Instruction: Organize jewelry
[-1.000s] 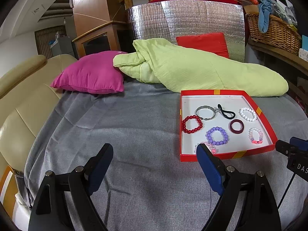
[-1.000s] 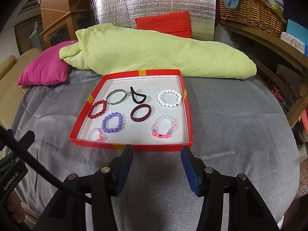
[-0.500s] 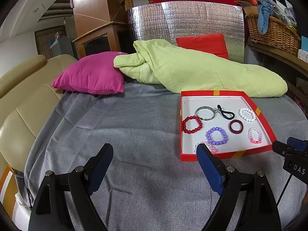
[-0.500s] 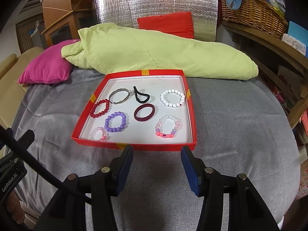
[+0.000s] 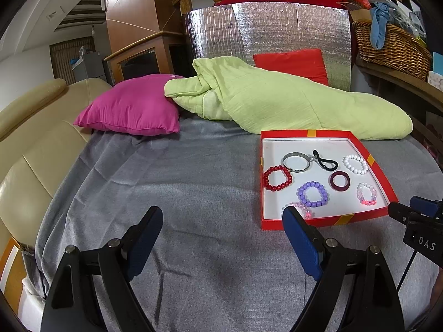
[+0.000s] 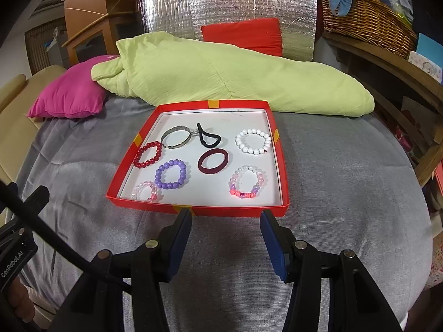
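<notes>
A red tray with a white floor lies on the grey bedcover. It holds several bracelets: red beads, a silver bangle, a black hair tie, white beads, a maroon ring, purple beads, pink-clear beads and pink-white beads. My right gripper is open and empty just before the tray's near edge. My left gripper is open and empty over the bedcover, left of the tray.
A green quilt lies behind the tray, with a magenta pillow and a red pillow. A wicker basket sits on a wooden shelf at right. A beige sofa arm borders the left.
My right gripper has moved forward toward the tray, which now looks larger and closer. My left gripper has hardly moved.
</notes>
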### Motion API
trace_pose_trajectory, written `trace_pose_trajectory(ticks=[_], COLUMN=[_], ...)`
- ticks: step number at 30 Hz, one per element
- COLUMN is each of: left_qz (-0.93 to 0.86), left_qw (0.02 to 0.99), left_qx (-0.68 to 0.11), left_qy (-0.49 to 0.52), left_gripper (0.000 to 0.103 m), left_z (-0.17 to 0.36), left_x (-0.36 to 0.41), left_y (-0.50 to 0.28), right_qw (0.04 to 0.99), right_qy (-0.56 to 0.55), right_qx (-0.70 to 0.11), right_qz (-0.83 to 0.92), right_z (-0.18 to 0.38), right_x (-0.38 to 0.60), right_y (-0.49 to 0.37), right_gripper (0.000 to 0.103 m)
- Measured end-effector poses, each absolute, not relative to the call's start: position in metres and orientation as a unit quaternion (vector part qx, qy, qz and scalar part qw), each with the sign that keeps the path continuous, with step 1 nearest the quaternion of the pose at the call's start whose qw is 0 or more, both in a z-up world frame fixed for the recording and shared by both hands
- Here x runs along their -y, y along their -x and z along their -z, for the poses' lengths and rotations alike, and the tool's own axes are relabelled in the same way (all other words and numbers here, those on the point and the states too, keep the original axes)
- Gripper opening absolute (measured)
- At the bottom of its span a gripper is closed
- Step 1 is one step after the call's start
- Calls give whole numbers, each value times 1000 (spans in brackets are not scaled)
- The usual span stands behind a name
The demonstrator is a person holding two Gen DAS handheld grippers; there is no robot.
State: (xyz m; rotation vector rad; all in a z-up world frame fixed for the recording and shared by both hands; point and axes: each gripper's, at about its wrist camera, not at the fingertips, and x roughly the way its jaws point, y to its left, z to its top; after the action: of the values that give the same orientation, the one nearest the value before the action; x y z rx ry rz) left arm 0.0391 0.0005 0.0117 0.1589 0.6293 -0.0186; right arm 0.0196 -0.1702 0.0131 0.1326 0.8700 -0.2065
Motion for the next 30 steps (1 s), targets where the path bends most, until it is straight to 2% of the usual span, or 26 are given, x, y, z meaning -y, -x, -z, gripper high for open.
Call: trace_pose_trajectory(ticks=[30], left_qz=[18], left_qw=[947], left_qx=[-311], left_qy=[-82], left_gripper=[89], left_z=[-11], left_x=[-1], left_y=[-35], right_qw=[899], right_qy=[-63], right_qx=[-421], right_qz=[100], right_z=[-11], right_x=[173], right_y=[-19], right_gripper=[56])
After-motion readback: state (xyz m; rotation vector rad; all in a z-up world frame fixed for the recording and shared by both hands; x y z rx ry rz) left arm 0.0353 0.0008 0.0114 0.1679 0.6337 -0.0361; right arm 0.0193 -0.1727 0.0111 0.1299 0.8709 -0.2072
